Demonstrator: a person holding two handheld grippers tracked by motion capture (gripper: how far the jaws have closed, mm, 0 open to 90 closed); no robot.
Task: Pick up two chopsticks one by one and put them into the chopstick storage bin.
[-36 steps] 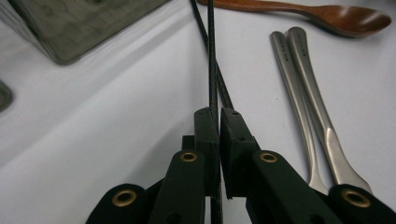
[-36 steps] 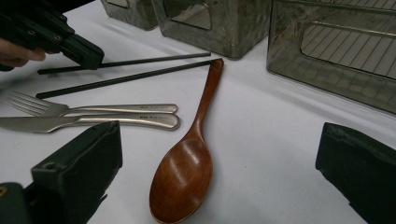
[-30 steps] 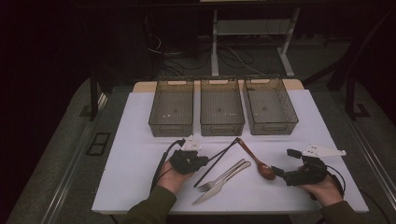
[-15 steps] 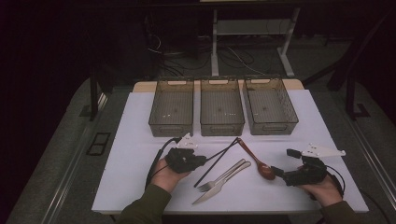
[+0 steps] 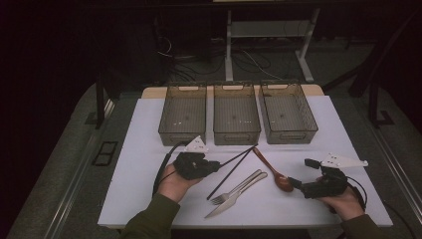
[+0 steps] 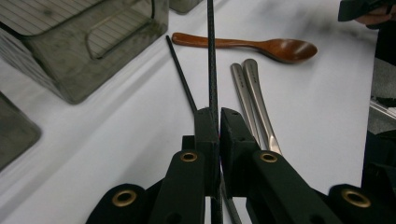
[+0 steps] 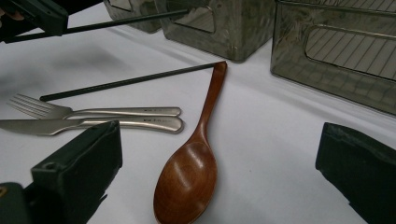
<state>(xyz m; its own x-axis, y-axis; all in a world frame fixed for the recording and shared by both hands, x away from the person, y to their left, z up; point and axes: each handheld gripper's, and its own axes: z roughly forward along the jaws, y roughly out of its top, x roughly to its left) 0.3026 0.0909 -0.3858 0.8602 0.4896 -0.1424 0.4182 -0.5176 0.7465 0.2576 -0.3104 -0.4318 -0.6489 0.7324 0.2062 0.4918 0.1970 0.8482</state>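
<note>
Chopstick (image 6: 212,56) pinched in the left gripper (image 5: 215,166) was the thing in hand; the jaws were clamped tight on its near end. It was a thin black rod whose long axis ran away from the person and to their right, its far tip pointing toward the middle bin (image 5: 236,113), lifted clear of the white table (image 5: 144,144). A second black chopstick (image 5: 230,173) lay flat on the table beside it, slanting the same way, its far tip meeting the handle of a wooden spoon (image 5: 272,172).

The right gripper (image 5: 292,182) rested near the table's front right, jaws spread wide with nothing between them, the spoon's bowl just ahead of them.

Three clear bins stood in a row at the table's far side: left bin (image 5: 183,114), middle bin, right bin (image 5: 287,112). I could not tell whether anything lay inside them.

The right gripper view showed a fork (image 7: 88,111) and knife (image 7: 93,125) lying side by side, handles touching, and the held chopstick raised above its own shadow. The left gripper view showed the closed jaws close up.
</note>
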